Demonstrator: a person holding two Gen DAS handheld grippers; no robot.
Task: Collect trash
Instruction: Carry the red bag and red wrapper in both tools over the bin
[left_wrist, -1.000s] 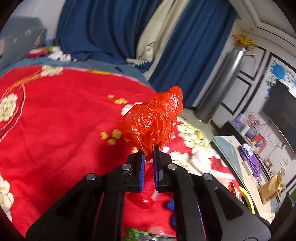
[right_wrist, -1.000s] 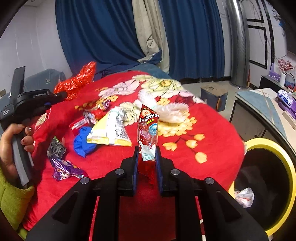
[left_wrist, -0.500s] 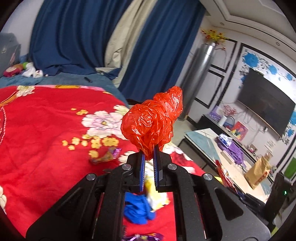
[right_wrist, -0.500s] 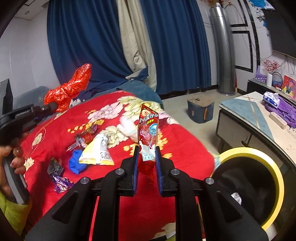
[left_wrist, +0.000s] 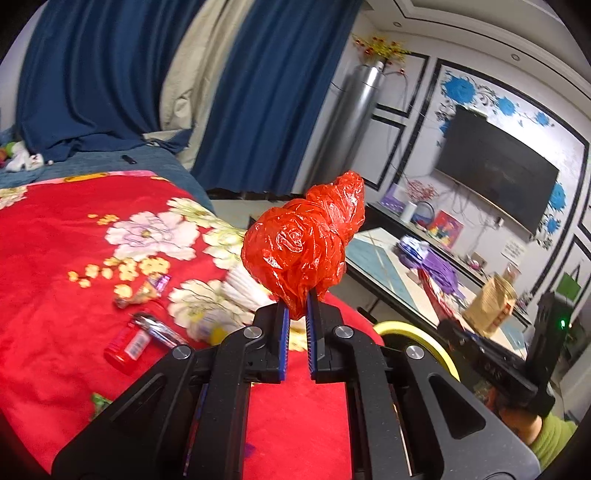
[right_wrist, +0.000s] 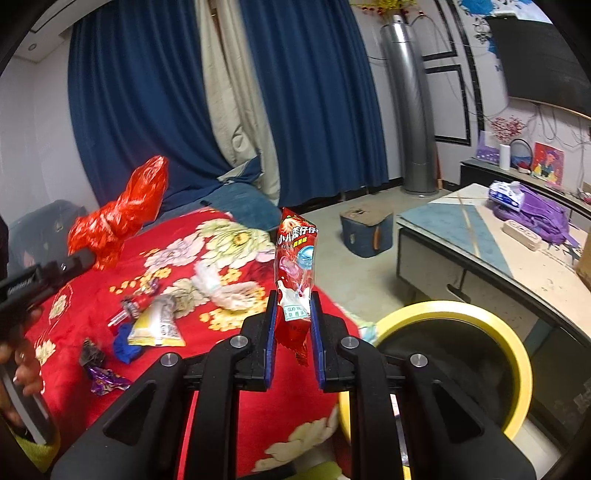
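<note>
My left gripper (left_wrist: 296, 308) is shut on a crumpled red plastic bag (left_wrist: 303, 245), held up above the red flowered bedspread (left_wrist: 55, 236); the same bag (right_wrist: 118, 218) shows at the left of the right wrist view. My right gripper (right_wrist: 293, 308) is shut on a red snack wrapper (right_wrist: 295, 266) that stands upright between its pads. A black bin with a yellow rim (right_wrist: 517, 354) stands on the floor just right of the bed; its rim (left_wrist: 413, 330) peeks out behind the left gripper. Loose trash lies on the bed: a yellow packet (right_wrist: 157, 326), a blue scrap (right_wrist: 125, 347), a purple wrapper (right_wrist: 105, 380).
A red lighter (left_wrist: 127, 343), a candy wrapper (left_wrist: 144, 291) and white paper (left_wrist: 243, 284) lie on the bedspread. A low table (right_wrist: 498, 243) with a purple bag stands right of the bin. A blue box (right_wrist: 365, 229) sits on the floor; curtains and a TV line the walls.
Both grippers have swung right and risen a little, each keeping its load. The bin has grown larger in the right wrist view; the left view now shows the table and TV wall.
</note>
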